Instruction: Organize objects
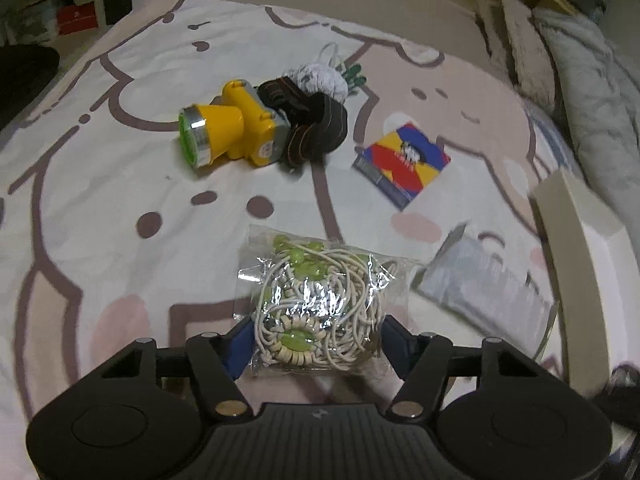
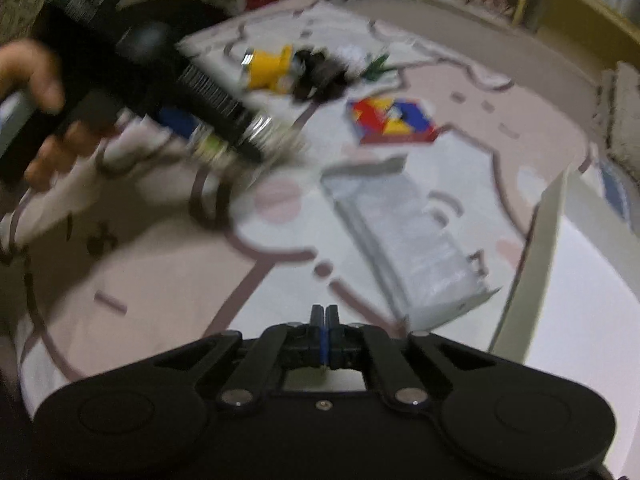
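The left gripper (image 1: 316, 336) pinches a clear bag of beaded cord (image 1: 316, 300) over the near part of the cartoon-print blanket (image 1: 100, 208). The right gripper (image 2: 324, 320) has its jaws pressed together, empty, just beside a clear plastic packet (image 2: 408, 240) near the blanket's right edge.

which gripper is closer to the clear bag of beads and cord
Left. The left gripper has the bag of beads and cord between its fingers. The right gripper is shut on nothing, off to the side near the beige box.
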